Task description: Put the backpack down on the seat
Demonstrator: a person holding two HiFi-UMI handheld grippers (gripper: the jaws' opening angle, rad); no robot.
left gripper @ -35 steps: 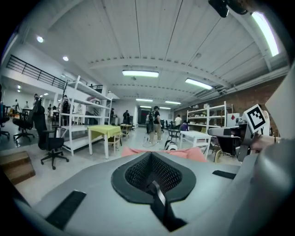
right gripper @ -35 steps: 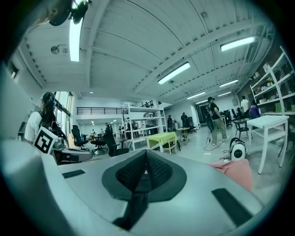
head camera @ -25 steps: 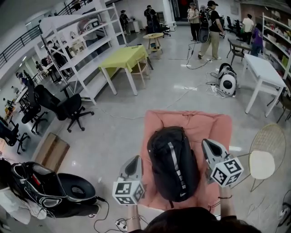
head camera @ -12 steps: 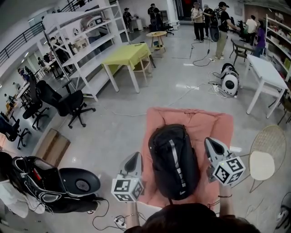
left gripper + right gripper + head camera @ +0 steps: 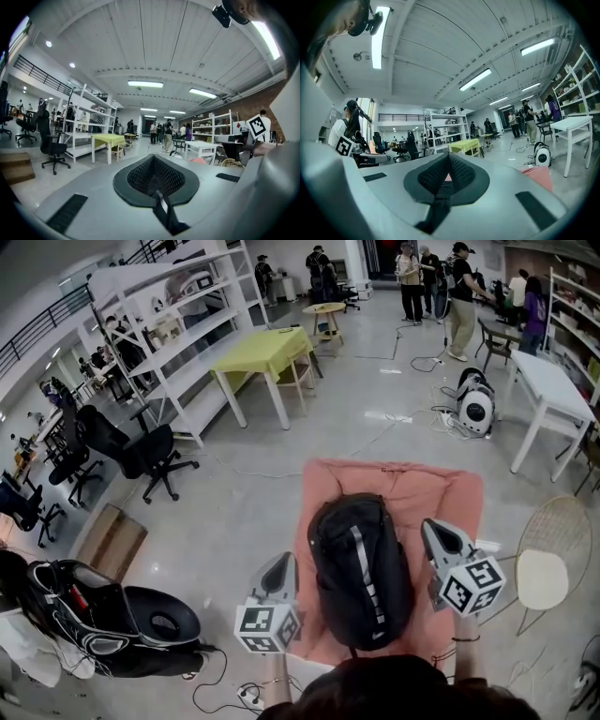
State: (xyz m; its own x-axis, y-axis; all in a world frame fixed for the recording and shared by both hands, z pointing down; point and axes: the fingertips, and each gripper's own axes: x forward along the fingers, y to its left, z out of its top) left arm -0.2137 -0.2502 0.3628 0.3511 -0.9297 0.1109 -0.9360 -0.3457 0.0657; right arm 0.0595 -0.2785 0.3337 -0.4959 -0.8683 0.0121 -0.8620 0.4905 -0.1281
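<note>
A black backpack point(image 5: 361, 568) with a grey stripe lies lengthwise on the pink seat point(image 5: 412, 491). My left gripper point(image 5: 278, 565) is close by its left side and my right gripper point(image 5: 434, 527) by its right side; both point forward. In the left gripper view the left gripper point(image 5: 154, 185) is shut, and a thin black strap point(image 5: 165, 214) with a white mark runs out of the seam toward the camera. The right gripper point(image 5: 445, 180) is shut too, with a black strap point(image 5: 433, 210) trailing from it. Where the straps join the backpack is hidden.
A wire chair with a white pad point(image 5: 548, 568) stands right of the seat. On the floor to the left are a black open bag point(image 5: 112, 620) with cables, a cardboard box point(image 5: 112, 545) and office chairs point(image 5: 136, 451). Farther off are a yellow-green table point(image 5: 267, 352), a white table point(image 5: 553, 395) and people.
The backpack and both grippers stay almost where they were. The view has shifted slightly, and people at the back of the room have walked on.
</note>
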